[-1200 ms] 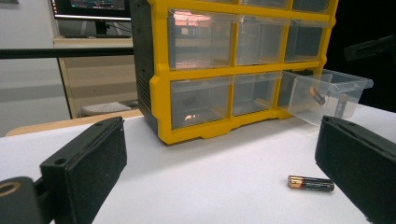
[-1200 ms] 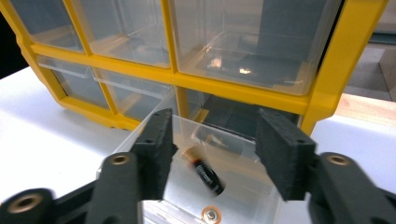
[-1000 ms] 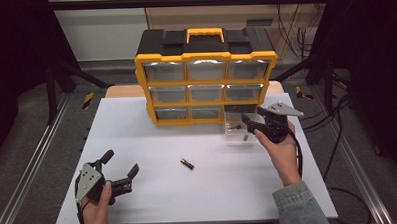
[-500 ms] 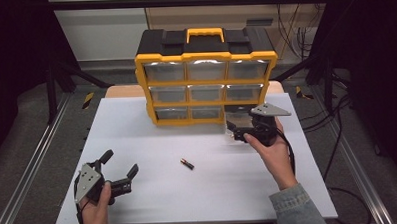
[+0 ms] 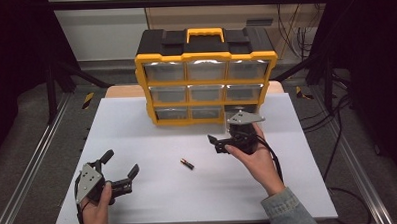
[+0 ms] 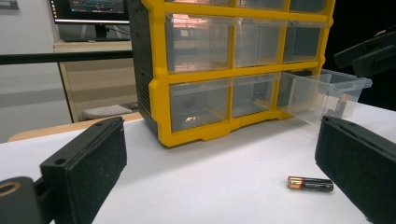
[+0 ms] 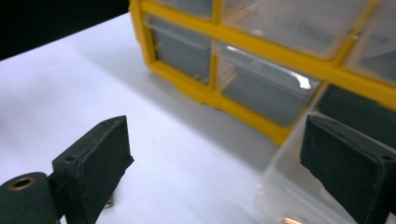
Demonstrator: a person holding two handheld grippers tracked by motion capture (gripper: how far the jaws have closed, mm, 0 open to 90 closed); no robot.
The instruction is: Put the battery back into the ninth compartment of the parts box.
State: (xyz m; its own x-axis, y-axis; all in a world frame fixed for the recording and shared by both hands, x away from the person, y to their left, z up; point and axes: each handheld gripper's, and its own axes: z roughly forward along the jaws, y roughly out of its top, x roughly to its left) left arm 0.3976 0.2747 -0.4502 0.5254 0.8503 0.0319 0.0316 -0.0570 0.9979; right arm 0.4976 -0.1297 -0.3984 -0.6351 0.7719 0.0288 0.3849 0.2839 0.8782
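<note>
Now, battery [image 5: 187, 164] loose on the bench [image 5: 136, 119], between both hands. Right gripper [image 5: 218, 144] empty, jaws just opened wide, beside the pulled-out drawer [image 6: 327, 91]. Left gripper [image 5: 119, 171] gaping too, empty. Risk: rolling the battery away on a clumsy pinch, or knocking the drawer.

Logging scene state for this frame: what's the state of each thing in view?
Organizer: upright on the table, handle folded flat.
Bottom-right drawer: pulled out, something small inside.
Other drawers: shut.
Battery: lying flat on the table, untouched.
Left gripper: open, holds nothing.
Right gripper: jaws just opened, nothing between them, beside the pulled-out drawer.
</note>
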